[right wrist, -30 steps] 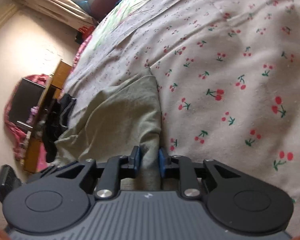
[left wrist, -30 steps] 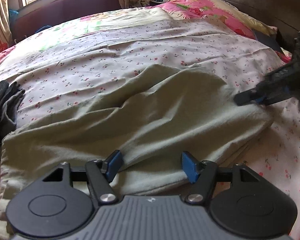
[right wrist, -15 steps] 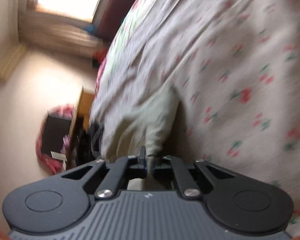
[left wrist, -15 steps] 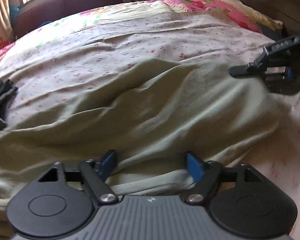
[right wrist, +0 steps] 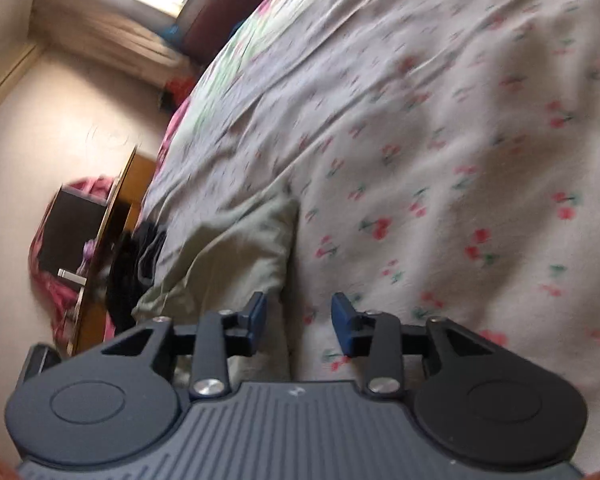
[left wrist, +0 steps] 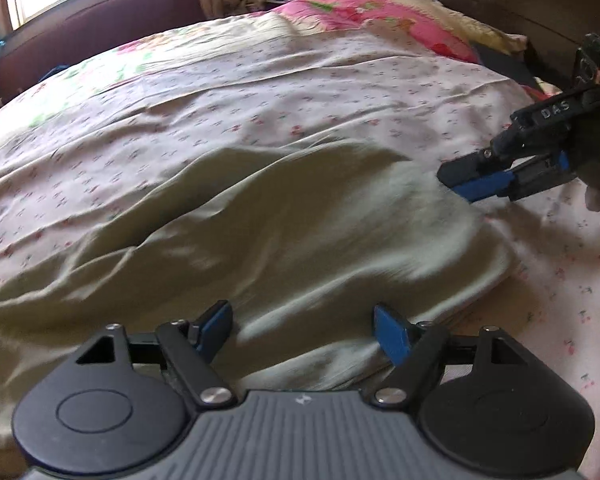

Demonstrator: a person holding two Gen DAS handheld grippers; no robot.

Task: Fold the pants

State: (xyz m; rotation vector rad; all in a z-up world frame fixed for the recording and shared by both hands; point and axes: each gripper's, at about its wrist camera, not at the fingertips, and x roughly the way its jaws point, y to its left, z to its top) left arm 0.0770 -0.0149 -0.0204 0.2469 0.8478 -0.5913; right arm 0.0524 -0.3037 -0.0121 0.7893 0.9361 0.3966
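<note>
Pale green pants (left wrist: pixel 284 224) lie folded over on the cherry-print bedsheet (left wrist: pixel 300 80). My left gripper (left wrist: pixel 302 330) is open, its blue fingers straddling the near edge of the pants. My right gripper (right wrist: pixel 298 320) is open and empty, with the right edge of the pants (right wrist: pixel 236 256) just ahead of its left finger. The right gripper also shows in the left wrist view (left wrist: pixel 476 184), at the far right corner of the pants.
A dark garment pile (right wrist: pixel 140 264) lies at the bed's left edge beside a wooden cabinet (right wrist: pixel 100 248). A pink floral pillow (left wrist: pixel 384 16) lies at the head of the bed. A maroon headboard (left wrist: pixel 100 44) and a window stand behind.
My right gripper was shut on the pants' edge; it has opened and let go. The pants have settled flatter on the bed. My left gripper stays open at the near edge.
</note>
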